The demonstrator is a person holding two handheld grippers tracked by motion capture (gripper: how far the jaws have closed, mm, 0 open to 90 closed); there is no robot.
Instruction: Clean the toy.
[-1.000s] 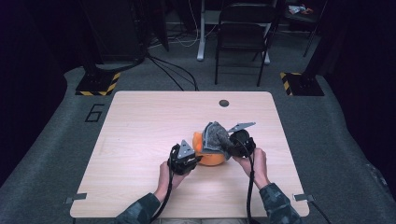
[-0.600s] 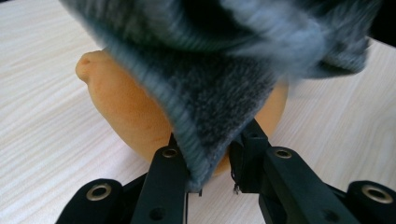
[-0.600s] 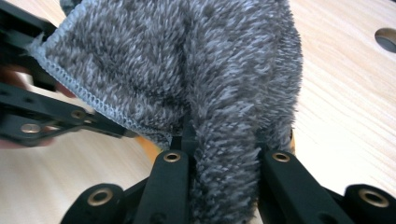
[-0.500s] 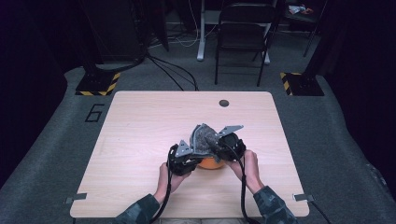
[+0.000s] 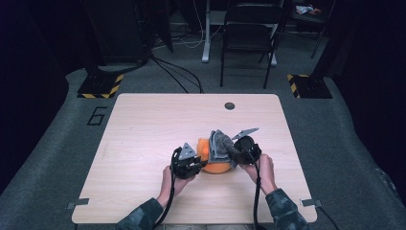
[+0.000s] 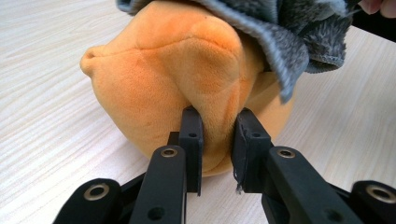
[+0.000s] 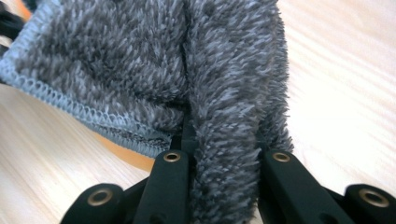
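Near the front edge of the wooden table (image 5: 143,143), slightly right of its middle, an orange plush toy (image 5: 214,163) sits with a grey fuzzy cloth (image 5: 221,143) draped over its top and far side. On the toy's left, the left gripper (image 5: 191,162) points in at it; in the left gripper view (image 6: 217,144) its two black jaws pinch a soft fold of orange plush low on the toy, which bulges between the pads. On the toy's right, the right gripper (image 5: 238,154) comes in from the other side; in the right gripper view (image 7: 224,154) its jaws are pressed together on a thick bunched fold of the grey cloth, whose stitched hem runs off to the left with a sliver of orange below it. Both forearms enter from the bottom of the high view, a black cable trailing back from each gripper. A small dark round spot (image 5: 229,106) lies on the table's far edge, well apart from the toy.
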